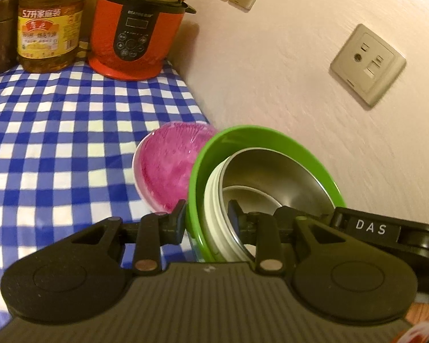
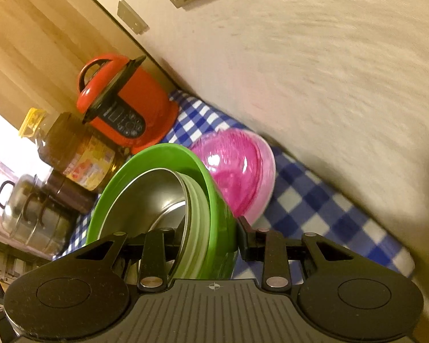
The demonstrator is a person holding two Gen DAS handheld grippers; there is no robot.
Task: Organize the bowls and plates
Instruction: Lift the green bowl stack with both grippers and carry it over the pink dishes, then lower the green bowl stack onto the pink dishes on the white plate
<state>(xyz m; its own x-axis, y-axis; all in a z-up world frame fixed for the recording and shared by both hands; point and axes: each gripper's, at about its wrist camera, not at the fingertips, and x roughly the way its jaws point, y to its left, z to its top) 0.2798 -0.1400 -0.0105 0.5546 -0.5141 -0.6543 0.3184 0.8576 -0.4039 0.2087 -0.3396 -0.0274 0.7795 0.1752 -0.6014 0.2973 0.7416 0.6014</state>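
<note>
Black ribbed gripper housing is filling the bottom of both wrist views. Between the left gripper point(image 1: 206, 214)'s narrow-set fingers, the rims of a green bowl point(image 1: 260, 134) and the steel bowl point(image 1: 274, 177) nested inside it are sitting, one finger outside the green wall, the other inside the steel one. From the other side, the right gripper point(image 2: 211, 234) is clamping the same stack, and its body is showing at 3 o'clock in the left view, lettered "DAS". A third, smaller metal dish seems to be lying in the steel bowl, though glare is blurring it.

Behind the stack, at 11 o'clock, a pink dome cover point(image 1: 168, 165) is resting on the blue checked tablecloth point(image 1: 57, 131). Far at 12 o'clock an orange pressure cooker point(image 1: 137, 25) is standing, its brand line unreadable. Beside it, at 10 o'clock, an oil bottle point(image 1: 48, 23) is showing "5.7升家庭装", its top cut off. Wall sockets point(image 1: 367, 64) are blurring on the pale wall.
</note>
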